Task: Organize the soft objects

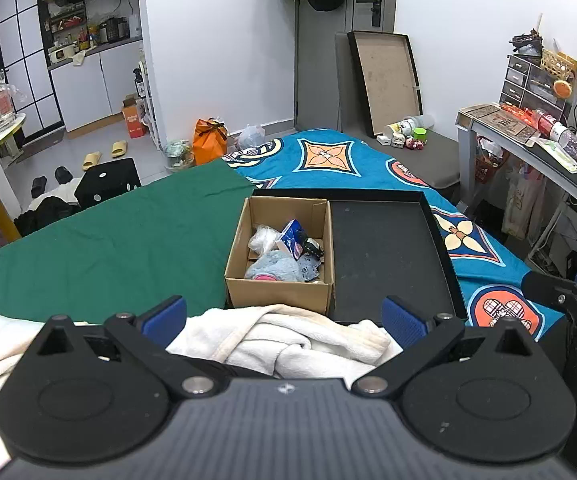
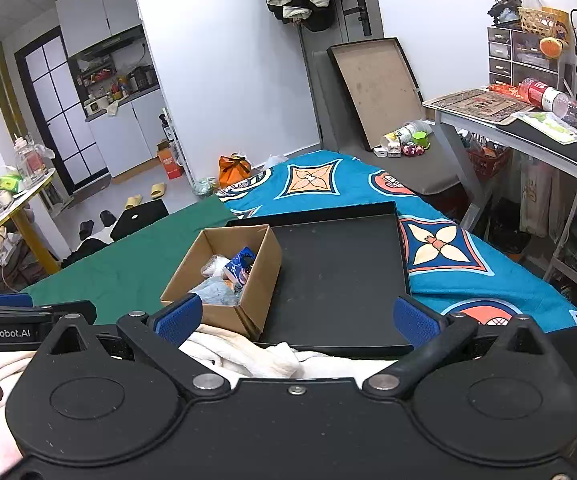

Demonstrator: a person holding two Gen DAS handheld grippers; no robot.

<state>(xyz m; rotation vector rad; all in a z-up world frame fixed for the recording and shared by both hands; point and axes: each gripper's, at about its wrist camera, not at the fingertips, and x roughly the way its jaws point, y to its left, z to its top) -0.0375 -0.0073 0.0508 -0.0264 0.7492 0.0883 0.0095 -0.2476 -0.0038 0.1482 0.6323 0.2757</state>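
Where it bunches, white cloth (image 1: 288,336) creases (cream-tinged).

White towel (image 1: 288,336) cut off below by the gripper body, cardboard box (image 1: 280,248) near wall hiding the lower parts of its contents, small dark item behind the blue packet (image 1: 293,238) in the box too small to identify

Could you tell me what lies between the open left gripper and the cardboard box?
Only the rumpled white cloth lies between the left gripper and the cardboard box; its folds reach the box's near wall. This shows in the left wrist view.
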